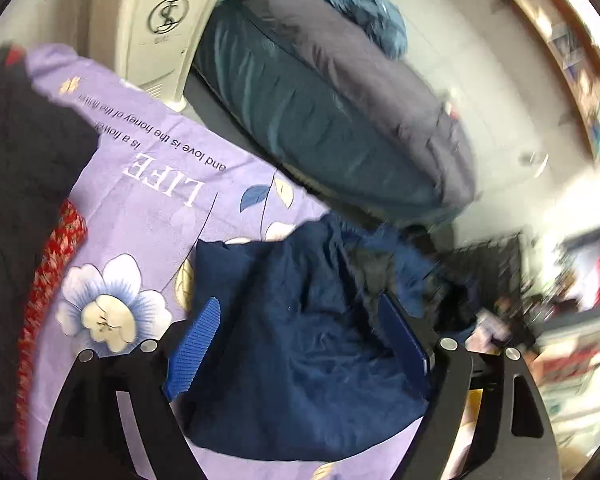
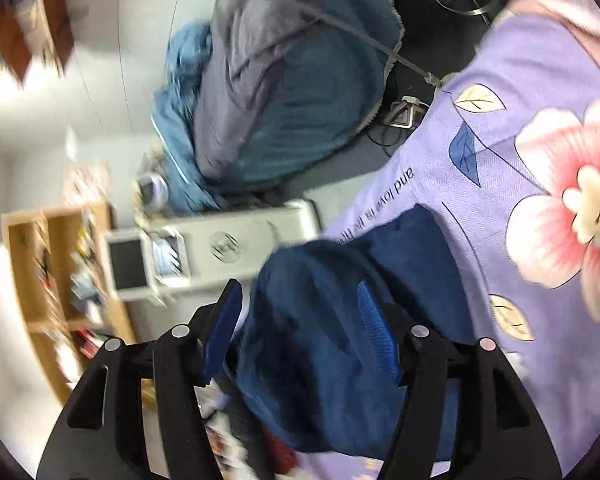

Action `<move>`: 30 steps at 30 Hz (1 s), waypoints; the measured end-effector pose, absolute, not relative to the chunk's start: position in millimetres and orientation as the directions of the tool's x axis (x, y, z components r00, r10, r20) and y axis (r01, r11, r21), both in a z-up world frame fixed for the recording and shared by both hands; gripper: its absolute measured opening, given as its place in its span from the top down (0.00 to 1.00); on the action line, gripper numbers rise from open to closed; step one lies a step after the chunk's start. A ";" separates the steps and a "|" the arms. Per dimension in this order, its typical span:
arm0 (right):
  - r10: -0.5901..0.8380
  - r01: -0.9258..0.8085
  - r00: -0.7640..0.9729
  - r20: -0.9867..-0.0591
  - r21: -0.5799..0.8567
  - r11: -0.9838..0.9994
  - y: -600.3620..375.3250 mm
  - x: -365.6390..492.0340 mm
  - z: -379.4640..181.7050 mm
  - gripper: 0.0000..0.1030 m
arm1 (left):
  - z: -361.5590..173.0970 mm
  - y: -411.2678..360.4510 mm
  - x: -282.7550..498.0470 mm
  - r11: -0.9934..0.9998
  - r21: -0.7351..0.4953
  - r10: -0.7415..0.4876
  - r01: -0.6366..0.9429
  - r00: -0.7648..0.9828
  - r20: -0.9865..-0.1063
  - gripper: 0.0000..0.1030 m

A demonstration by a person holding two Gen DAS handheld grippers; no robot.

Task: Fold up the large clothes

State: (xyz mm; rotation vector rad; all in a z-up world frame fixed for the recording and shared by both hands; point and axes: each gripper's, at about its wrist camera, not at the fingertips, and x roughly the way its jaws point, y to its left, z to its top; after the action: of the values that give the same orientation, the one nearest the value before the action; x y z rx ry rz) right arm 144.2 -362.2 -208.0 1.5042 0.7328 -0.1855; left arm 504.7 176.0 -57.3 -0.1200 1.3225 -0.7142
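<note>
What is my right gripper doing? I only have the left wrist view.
Observer: The right gripper has its jaws apart, with the navy garment bunched between them.
Operator: What's beside it on the bed?
Observer: A large pink flower printed on the purple sheet, to the right of the garment.
Operator: Anything near the sheet's far edge?
Observer: A grey cable runs across the teal duvet down to that edge.
</note>
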 end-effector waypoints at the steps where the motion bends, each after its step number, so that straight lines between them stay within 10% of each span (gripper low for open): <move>1: 0.344 0.571 0.734 -0.585 0.807 0.155 -357.0 154.8 -203.9 0.41 | -58.3 164.4 501.1 0.791 -0.416 -0.496 0.448 0.071 -0.866 0.23; 10: 0.318 0.680 0.372 -0.872 0.489 0.546 -287.5 279.2 -165.3 0.41 | -96.8 44.8 488.0 0.837 -0.237 -0.288 0.493 0.029 -0.957 0.25; 15: 0.289 0.649 0.246 -0.925 0.379 0.660 -253.8 313.3 -183.5 0.41 | -130.0 0.8 460.9 0.783 0.032 -0.027 0.621 0.085 -0.996 0.53; 17: 0.350 0.662 0.264 -0.899 0.433 0.612 -255.6 309.1 -199.3 0.75 | -139.8 4.1 460.7 0.763 0.105 0.029 0.638 0.129 -0.991 0.73; 19: 0.326 0.667 0.265 -0.907 0.417 0.618 -261.1 304.3 -200.2 0.87 | -138.3 19.5 471.6 0.790 0.056 -0.018 0.611 0.114 -0.993 0.85; 30: 0.151 0.681 0.328 -0.932 0.345 0.646 -274.8 318.1 -207.4 0.91 | -144.1 34.4 524.8 0.844 0.157 0.035 0.513 0.239 -0.970 0.92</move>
State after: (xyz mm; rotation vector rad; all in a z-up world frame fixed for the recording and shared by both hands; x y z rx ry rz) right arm 318.1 -274.8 -207.4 0.8363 1.2146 -0.4054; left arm 524.8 34.4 -144.1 0.5014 1.3012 -0.3465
